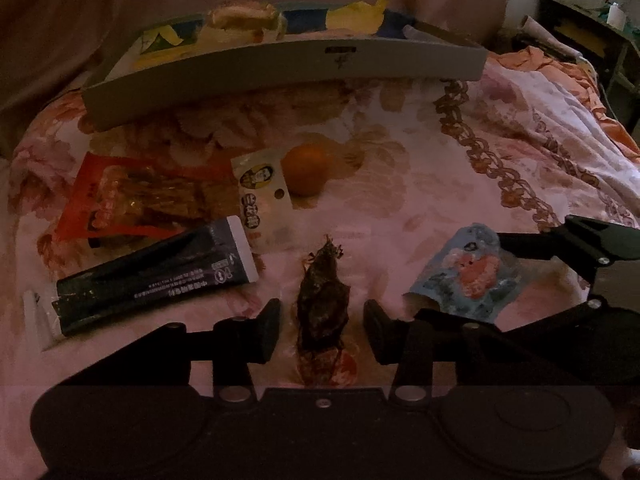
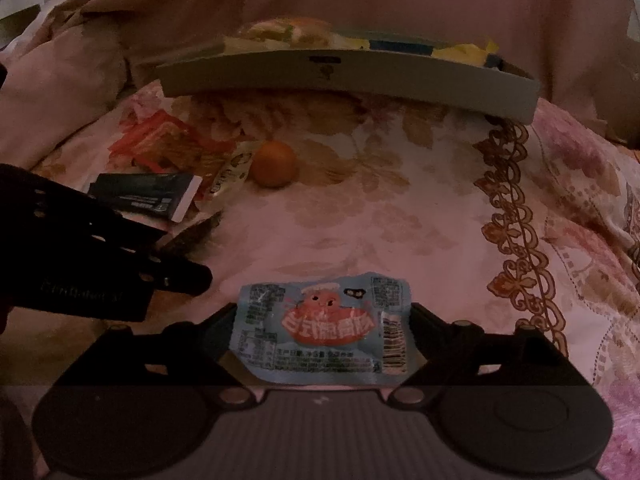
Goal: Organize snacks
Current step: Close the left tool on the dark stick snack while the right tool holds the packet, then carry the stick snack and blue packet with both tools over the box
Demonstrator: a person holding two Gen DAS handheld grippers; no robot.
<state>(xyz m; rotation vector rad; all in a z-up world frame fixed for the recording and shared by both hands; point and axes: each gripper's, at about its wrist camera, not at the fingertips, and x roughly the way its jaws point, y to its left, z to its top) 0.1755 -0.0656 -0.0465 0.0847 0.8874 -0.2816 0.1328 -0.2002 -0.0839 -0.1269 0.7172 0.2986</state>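
Observation:
My left gripper (image 1: pixel 322 330) is open, its fingers on either side of a dark, clear-wrapped snack (image 1: pixel 322 312) lying on the floral bedspread. My right gripper (image 2: pixel 322 332) has its jaws around a light blue snack packet (image 2: pixel 322 330) with a pink cartoon; whether they press it I cannot tell. That packet also shows in the left wrist view (image 1: pixel 466 274). A grey tray (image 1: pixel 280 66) at the back holds several snacks; it also shows in the right wrist view (image 2: pixel 352 76). A red packet (image 1: pixel 132 200), a black tube (image 1: pixel 156 276), a white sachet (image 1: pixel 262 196) and an orange ball-shaped thing (image 1: pixel 306 170) lie in front of it.
The floral bedspread (image 1: pixel 400 184) has a brown lace trim (image 2: pixel 516 216) running down its right side. Pink fabric rises behind the tray. A dark shelf (image 1: pixel 592 32) stands at the far right. The left gripper's body (image 2: pixel 100 264) reaches in from the left in the right wrist view.

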